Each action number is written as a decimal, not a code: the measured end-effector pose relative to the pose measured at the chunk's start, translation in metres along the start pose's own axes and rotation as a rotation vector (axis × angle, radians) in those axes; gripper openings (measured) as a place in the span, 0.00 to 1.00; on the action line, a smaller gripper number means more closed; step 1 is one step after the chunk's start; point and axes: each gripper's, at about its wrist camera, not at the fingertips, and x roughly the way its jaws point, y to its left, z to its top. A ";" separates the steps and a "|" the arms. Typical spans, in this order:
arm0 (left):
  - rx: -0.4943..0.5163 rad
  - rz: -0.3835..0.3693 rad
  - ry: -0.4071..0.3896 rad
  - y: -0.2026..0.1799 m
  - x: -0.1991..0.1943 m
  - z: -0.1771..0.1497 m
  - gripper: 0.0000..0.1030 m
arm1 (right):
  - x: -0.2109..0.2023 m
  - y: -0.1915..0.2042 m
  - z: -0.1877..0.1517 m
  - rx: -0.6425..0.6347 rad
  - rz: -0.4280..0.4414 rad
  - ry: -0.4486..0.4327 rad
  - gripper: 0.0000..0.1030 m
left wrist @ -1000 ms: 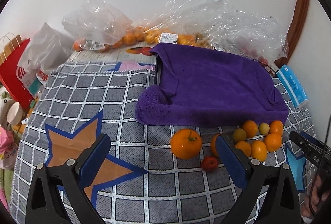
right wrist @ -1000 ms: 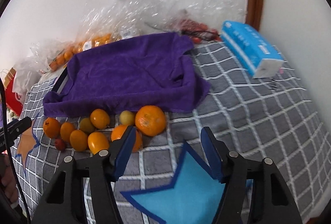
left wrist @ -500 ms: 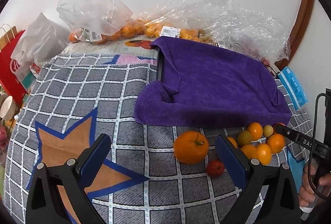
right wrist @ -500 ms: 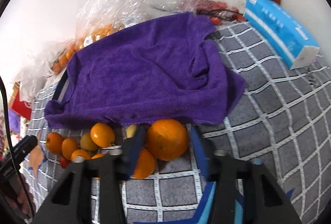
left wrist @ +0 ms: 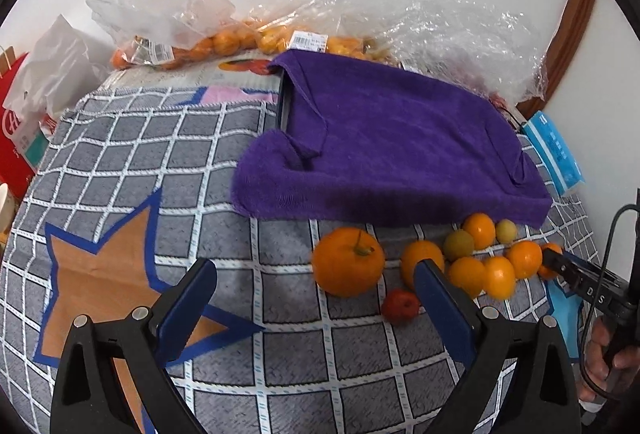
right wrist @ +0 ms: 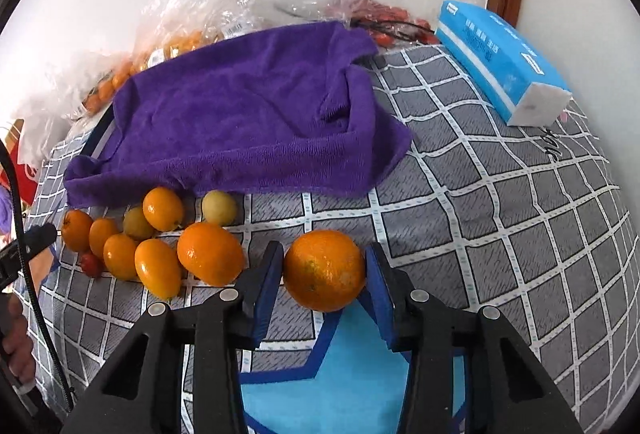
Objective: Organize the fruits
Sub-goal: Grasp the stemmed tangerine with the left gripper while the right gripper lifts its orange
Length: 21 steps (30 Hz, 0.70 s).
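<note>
Gripping the orange between my right gripper, I have both blue pads set against its sides after the jaws have just been closing around it. It sits on the checked cloth, just in front of the purple towel that drapes over a tray. To its left lies a cluster of smaller fruits, the nearest one just beside my left pad. My left gripper hangs with its jaws wide and nothing between them, above another orange and a small red fruit.

To do this well, I judge the squeeze should stay gentle, since the skin looks soft and round and could slip. Lifting straight up seems wise, so my left pad does not knock the neighbouring fruit. The towel-lined tray looks like the likely place for it.
</note>
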 end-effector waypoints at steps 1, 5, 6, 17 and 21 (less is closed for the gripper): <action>0.001 0.001 0.006 0.000 0.002 0.000 0.91 | 0.002 0.001 0.000 -0.002 0.000 0.002 0.42; 0.008 0.003 0.031 -0.004 0.013 0.002 0.84 | 0.007 0.001 -0.004 -0.016 0.002 -0.002 0.42; 0.008 0.003 0.039 -0.005 0.016 0.003 0.78 | 0.005 0.000 -0.005 -0.011 0.005 -0.014 0.42; 0.045 -0.031 0.079 -0.019 0.039 0.006 0.40 | -0.005 0.000 -0.005 -0.039 0.008 -0.087 0.41; 0.048 -0.025 0.073 -0.021 0.034 0.006 0.40 | -0.016 0.001 -0.003 -0.049 0.000 -0.113 0.41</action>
